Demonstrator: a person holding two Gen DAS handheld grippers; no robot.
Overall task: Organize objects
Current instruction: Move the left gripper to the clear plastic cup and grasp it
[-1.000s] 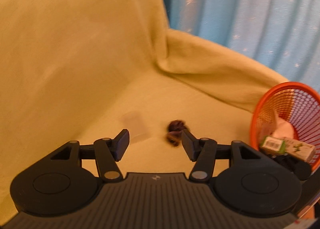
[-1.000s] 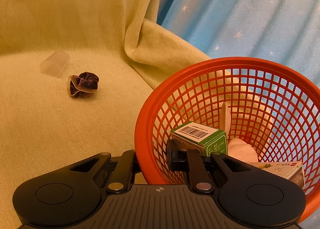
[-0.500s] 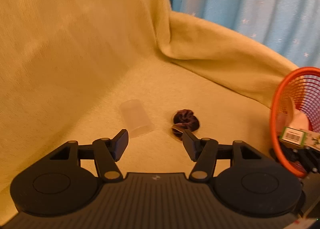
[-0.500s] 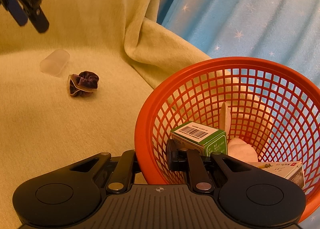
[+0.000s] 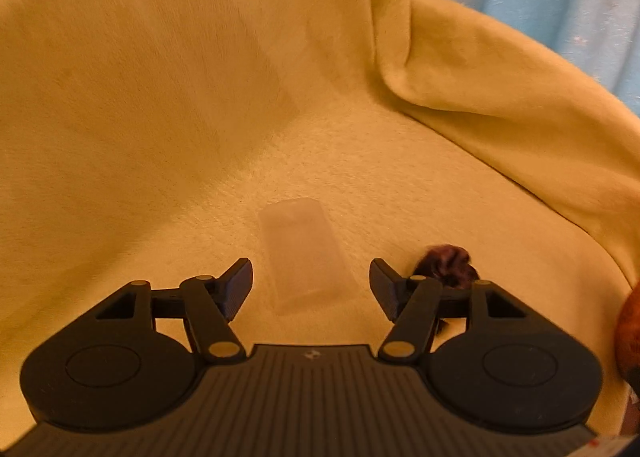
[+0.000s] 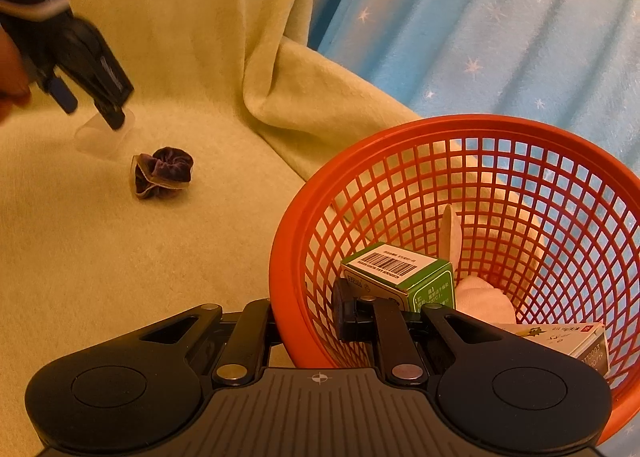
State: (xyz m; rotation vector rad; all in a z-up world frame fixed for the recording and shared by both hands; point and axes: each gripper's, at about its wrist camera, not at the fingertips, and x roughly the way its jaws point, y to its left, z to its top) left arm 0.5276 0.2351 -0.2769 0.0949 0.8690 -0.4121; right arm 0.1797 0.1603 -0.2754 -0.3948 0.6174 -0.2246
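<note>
Clear cup point(image 5: 306, 253) lying on its side on the blanket point(image 5: 400, 185), between the fingers point(image 5: 238, 285) of the left gripper point(image 5: 311, 289), apparently untouched by either. Scrunchie point(image 6: 162, 173) on the blanket just right of the cup, apart from it. Basket point(image 6: 304, 217) well to the right, tilted, its near rim pinched by the right gripper point(image 6: 308, 317). Inside the basket: barcoded box point(image 6: 400, 277) nearest the rim, white cloth point(image 6: 480, 297) behind it, second box point(image 6: 560, 341) farther right. Curtain point(image 6: 500, 37) behind everything.
</note>
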